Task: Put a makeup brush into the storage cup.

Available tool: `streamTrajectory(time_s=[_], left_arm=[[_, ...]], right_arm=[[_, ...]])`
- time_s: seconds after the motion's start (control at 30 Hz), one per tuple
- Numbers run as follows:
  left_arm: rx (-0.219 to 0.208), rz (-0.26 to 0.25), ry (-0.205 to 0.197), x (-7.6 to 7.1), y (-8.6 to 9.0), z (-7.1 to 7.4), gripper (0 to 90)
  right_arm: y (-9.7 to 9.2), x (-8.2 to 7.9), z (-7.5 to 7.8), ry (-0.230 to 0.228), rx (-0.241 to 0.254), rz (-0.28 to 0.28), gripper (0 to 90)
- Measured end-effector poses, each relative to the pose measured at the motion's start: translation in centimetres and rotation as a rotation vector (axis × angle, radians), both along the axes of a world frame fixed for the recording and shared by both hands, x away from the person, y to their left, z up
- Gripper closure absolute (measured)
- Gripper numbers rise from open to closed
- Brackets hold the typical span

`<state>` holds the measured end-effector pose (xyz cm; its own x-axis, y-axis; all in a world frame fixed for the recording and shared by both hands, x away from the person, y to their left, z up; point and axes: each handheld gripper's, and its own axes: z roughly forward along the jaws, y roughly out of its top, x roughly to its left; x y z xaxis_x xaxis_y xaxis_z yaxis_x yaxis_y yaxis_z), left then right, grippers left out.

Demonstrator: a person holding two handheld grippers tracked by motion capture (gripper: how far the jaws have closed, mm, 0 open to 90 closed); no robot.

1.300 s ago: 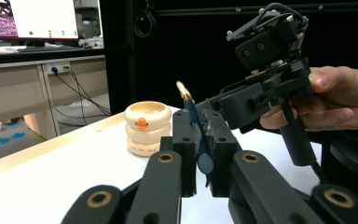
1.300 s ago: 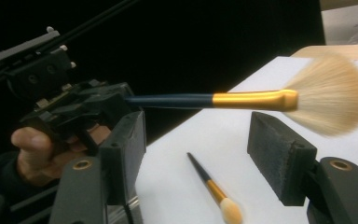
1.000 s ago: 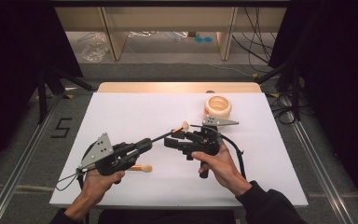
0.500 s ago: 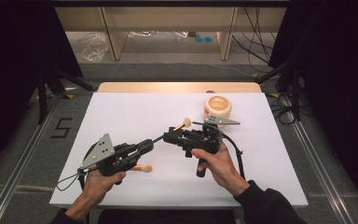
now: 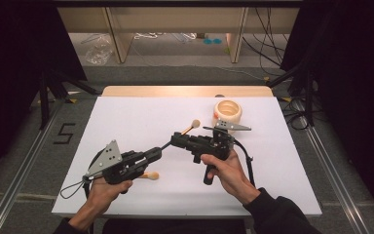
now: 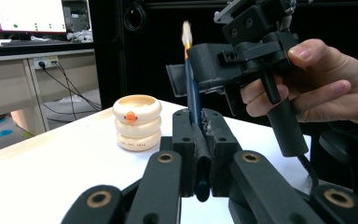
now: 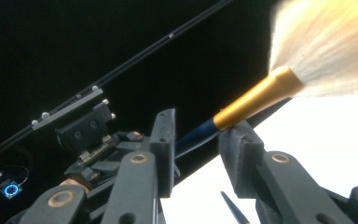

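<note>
Between right gripper (image 7: 198,154) jaws | brush (image 7: 256,100) | left gripper (image 6: 198,161) clamps handle

We can read one sign for sure: a black "5" (image 5: 64,132) marked on the grey floor (image 5: 24,146), at about nine o'clock from the white table (image 5: 141,117) in the high view. On the lowest ring of the cream ring stack (image 6: 137,122), in the left gripper view, we see a short line of dark print, too small to read.
</note>
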<state>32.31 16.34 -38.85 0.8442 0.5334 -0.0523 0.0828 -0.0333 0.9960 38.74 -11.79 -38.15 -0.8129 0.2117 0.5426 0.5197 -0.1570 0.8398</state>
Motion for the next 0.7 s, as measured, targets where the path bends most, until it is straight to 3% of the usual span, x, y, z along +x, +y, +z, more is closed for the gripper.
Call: streamTrajectory(time_s=[0.17, 0.4, 0.7], left_arm=[[0.006, 0.007, 0.008, 0.1, 0.0, -0.1, 84.6], [0.035, -0.011, 0.004, -0.2, -0.6, -0.3, 84.8], [0.046, -0.02, 0.014, -0.2, -1.1, -0.4, 84.8]], right_arm=[[-0.1, -0.1, 0.2, -0.028, 0.02, 0.012, 78.5], [0.1, -0.1, 0.2, -0.028, 0.023, 0.033, 76.0], [0.2, -0.4, 0.7, -0.056, 0.043, 0.052, 82.3]])
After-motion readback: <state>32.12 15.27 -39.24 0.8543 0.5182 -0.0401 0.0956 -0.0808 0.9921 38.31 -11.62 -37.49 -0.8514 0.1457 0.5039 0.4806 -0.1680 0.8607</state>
